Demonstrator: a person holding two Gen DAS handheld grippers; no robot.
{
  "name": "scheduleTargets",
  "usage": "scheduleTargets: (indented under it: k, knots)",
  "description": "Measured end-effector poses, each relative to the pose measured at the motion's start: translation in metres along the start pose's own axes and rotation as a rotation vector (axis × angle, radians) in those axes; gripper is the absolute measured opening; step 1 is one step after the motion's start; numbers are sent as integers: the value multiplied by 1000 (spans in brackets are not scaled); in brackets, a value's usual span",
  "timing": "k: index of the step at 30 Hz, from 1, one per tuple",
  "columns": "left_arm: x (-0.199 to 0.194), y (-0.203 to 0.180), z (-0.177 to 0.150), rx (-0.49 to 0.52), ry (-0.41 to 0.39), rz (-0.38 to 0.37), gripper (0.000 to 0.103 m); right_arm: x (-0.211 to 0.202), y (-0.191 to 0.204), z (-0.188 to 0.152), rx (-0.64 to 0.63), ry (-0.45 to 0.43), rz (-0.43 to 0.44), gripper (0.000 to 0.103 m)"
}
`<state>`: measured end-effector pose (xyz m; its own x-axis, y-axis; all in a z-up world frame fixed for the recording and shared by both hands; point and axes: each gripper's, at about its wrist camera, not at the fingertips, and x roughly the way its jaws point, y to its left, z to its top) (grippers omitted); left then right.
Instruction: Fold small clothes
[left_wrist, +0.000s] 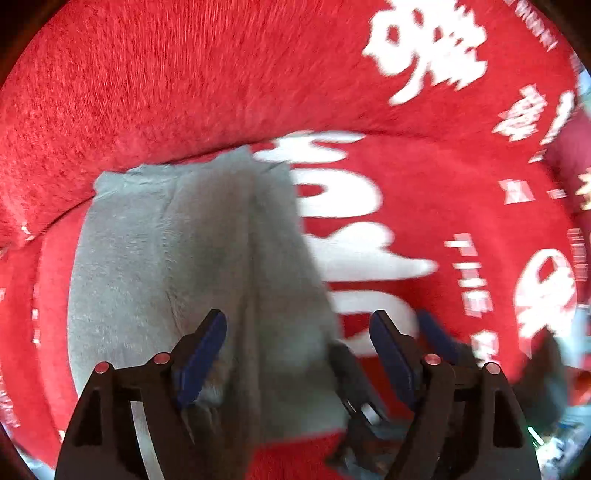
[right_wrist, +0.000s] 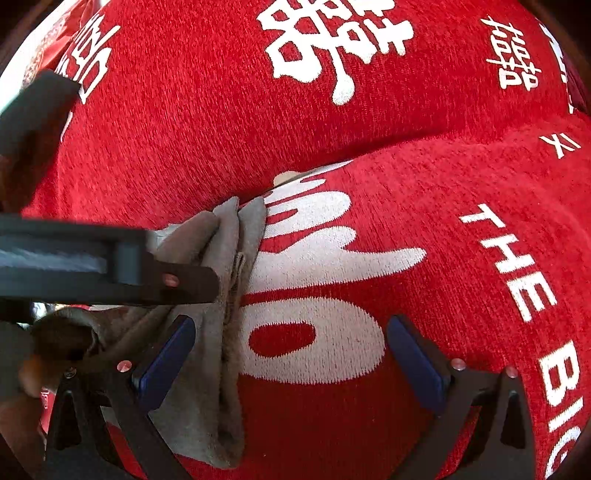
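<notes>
Grey garment (left_wrist: 192, 258), folded lengthwise, lying on my red sofa cover (left_wrist: 184, 81) with white lettering, its far end at the crease below the backrest. My left tool (left_wrist: 297, 339) is spread above it, nothing pinched. My right tool (right_wrist: 291, 354) is spread, straddling the garment's right edge.

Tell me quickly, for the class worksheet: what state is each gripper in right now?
Left gripper: open, holding nothing, poised over the grey garment.
Right gripper: open, holding nothing; the grey garment's folded edge lies between its fingers.
</notes>
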<state>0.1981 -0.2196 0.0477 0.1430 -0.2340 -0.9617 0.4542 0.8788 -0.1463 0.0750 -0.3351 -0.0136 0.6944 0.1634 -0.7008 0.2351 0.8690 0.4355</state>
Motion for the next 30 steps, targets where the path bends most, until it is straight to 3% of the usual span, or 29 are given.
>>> scheduleTargets:
  k: [2, 4, 6, 8, 10, 11, 13, 15, 17, 21, 24, 27, 30]
  knots:
    - [-37, 12, -9, -8, -64, -65, 81, -6, -5, 2, 29, -13, 27, 103]
    - [-60, 29, -17, -21, -134, -78, 81, -20, -5, 5, 35, -40, 35, 103]
    - [-80, 57, -30, -35, -220, 3, 81, -38, 3, 8, -2, -56, 77, 103]
    - [-81, 83, -38, -54, -277, 127, 81, -54, 19, 10, -38, -48, 180, 103]
    - [-69, 121, -50, -106, -275, 273, 81, -58, 37, 9, -52, 5, 321, 103]
    - [-63, 136, -56, -137, -267, 301, 81, -54, 42, 9, -37, 44, 380, 103]
    - [-52, 163, -62, -207, -247, 307, 81, -35, 45, 7, 51, 143, 489, 103]
    - [-41, 188, -73, -290, -221, 271, 81, -13, 44, 8, 138, 206, 538, 103]
    - [-34, 197, -80, -321, -213, 237, 81, 3, 44, 13, 177, 237, 553, 103]
    - [-24, 184, -85, -262, -211, 233, 81, 30, 44, 24, 269, 309, 621, 103]
    - [-17, 175, -85, -217, -227, 264, 81, 44, 46, 32, 275, 332, 591, 103]
    - [-17, 177, -84, -228, -220, 238, 81, 59, 55, 43, 245, 360, 584, 103]
    - [-18, 177, -81, -226, -226, 225, 81, 74, 64, 50, 192, 388, 503, 101]
